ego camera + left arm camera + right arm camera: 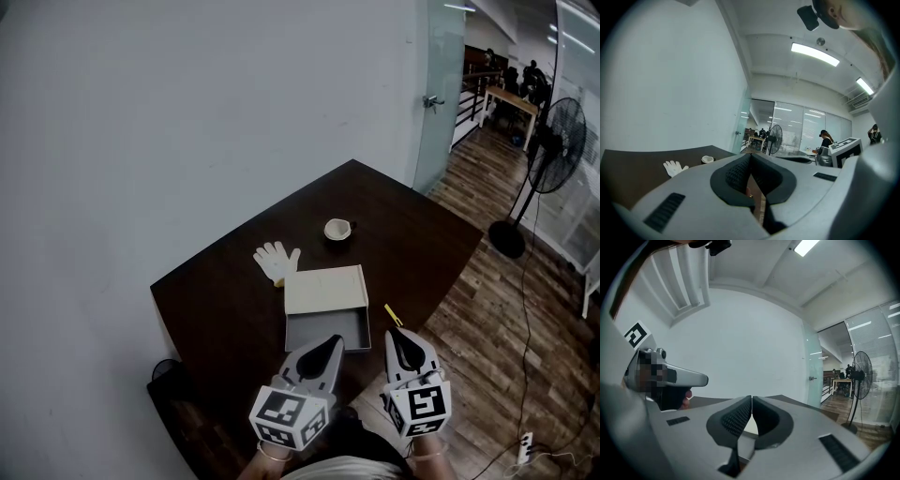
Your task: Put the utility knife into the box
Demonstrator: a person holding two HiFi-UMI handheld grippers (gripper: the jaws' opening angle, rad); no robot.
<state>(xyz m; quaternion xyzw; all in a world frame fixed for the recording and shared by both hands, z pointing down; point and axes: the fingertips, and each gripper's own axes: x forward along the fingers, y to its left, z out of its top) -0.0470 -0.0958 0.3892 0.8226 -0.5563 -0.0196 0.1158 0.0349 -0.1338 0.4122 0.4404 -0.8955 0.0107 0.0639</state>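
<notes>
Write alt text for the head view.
The left gripper and right gripper, shut and empty, hover at the near edge of a dark table holding an open box, a yellow utility knife right of it, a white glove and a cup.

Utility knife (393, 315) right of box (324, 292); glove (276, 261), cup (338, 230) behind.

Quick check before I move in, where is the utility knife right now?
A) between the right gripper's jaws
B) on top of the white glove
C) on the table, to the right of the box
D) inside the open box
C: in the head view the yellow utility knife lies on the dark table just right of the open box, outside it and near the table's edge.
</notes>
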